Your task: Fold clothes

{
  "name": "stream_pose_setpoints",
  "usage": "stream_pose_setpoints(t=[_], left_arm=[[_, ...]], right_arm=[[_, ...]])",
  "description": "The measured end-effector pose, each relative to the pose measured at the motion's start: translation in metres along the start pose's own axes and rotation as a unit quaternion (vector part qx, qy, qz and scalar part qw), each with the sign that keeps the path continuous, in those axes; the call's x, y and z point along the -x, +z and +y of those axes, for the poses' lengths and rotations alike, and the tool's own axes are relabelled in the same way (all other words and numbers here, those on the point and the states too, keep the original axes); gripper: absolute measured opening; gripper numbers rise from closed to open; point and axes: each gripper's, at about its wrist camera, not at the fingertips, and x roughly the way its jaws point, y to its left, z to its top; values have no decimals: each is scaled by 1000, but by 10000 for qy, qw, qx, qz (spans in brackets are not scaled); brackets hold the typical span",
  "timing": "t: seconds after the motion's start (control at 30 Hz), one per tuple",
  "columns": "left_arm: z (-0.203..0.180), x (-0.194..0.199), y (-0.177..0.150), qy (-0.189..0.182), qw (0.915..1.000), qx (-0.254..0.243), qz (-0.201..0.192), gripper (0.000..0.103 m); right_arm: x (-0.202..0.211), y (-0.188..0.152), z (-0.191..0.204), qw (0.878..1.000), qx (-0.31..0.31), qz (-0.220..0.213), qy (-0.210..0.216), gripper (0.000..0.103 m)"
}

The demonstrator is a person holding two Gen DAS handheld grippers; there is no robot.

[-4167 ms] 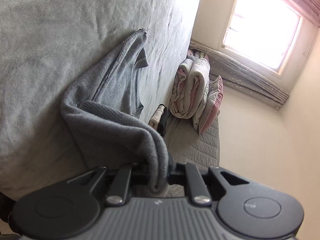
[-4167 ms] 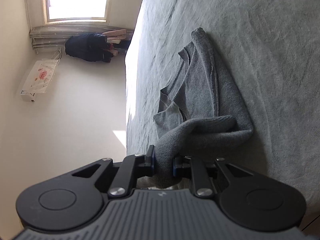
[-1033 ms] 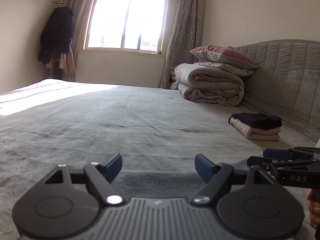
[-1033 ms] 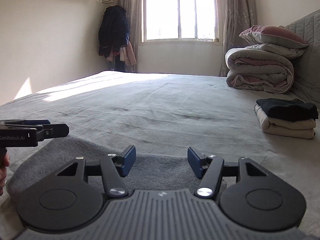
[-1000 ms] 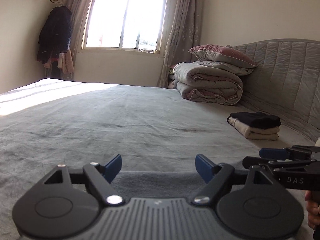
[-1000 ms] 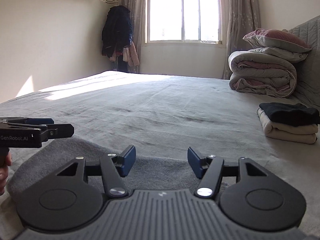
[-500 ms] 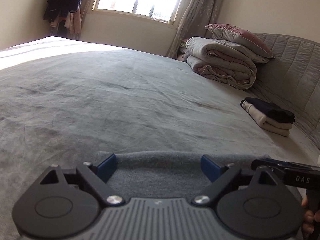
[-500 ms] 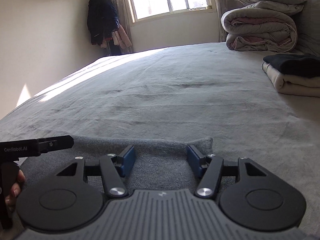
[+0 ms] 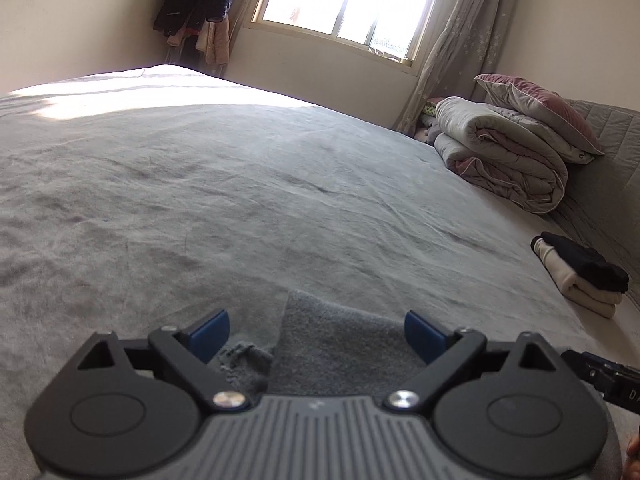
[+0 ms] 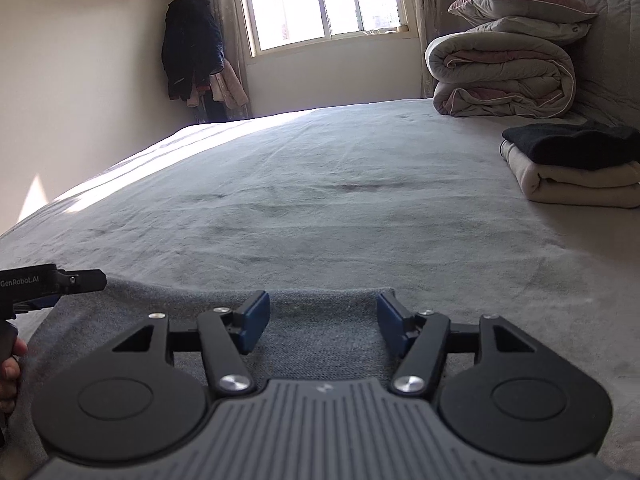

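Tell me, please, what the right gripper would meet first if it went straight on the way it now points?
Probably the folded grey sweater lying just beneath the right gripper, whose jaws are opening with nothing clamped; past its far edge, only the grey bedcover. Depth is hard to judge.

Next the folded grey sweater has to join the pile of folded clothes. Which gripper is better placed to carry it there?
Probably the right gripper: it sits over the sweater and the pile lies on its side. The left gripper is farther from it; both jaws are opening, gripping nothing.

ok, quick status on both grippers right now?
Left gripper: jaws opening, holding nothing; the grey sweater lies loose between them.
Right gripper: jaws opening, pads clear of the grey sweater on the bed.
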Motion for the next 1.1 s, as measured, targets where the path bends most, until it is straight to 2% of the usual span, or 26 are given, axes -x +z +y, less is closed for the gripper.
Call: stream_pose_setpoints(t=[0.03, 0.1, 0.2, 0.37, 0.63, 1.1], left_arm=[[-4, 6, 1, -48, 9999, -91, -59, 96], [-12, 20, 0, -178, 9988, -387, -245, 98], [-22, 38, -5, -383, 9958, -722, -416, 102], [-29, 47, -21, -701, 9917, -1053, -246, 102], [-29, 44, -43, -513, 9875, -1480, 174, 102], [9, 55, -47, -445, 9944, -789, 544, 102]], right_arm=[[3, 1, 2, 10000, 28, -14, 19, 71], [9, 2, 4, 9999, 19, -47, 127, 77], [18, 3, 11, 9995, 163, -111, 241, 77], [32, -2, 21, 9979, 498, -144, 397, 78], [42, -22, 25, 9949, 894, 142, 451, 81], [67, -38, -7, 9945, 990, 293, 185, 85]])
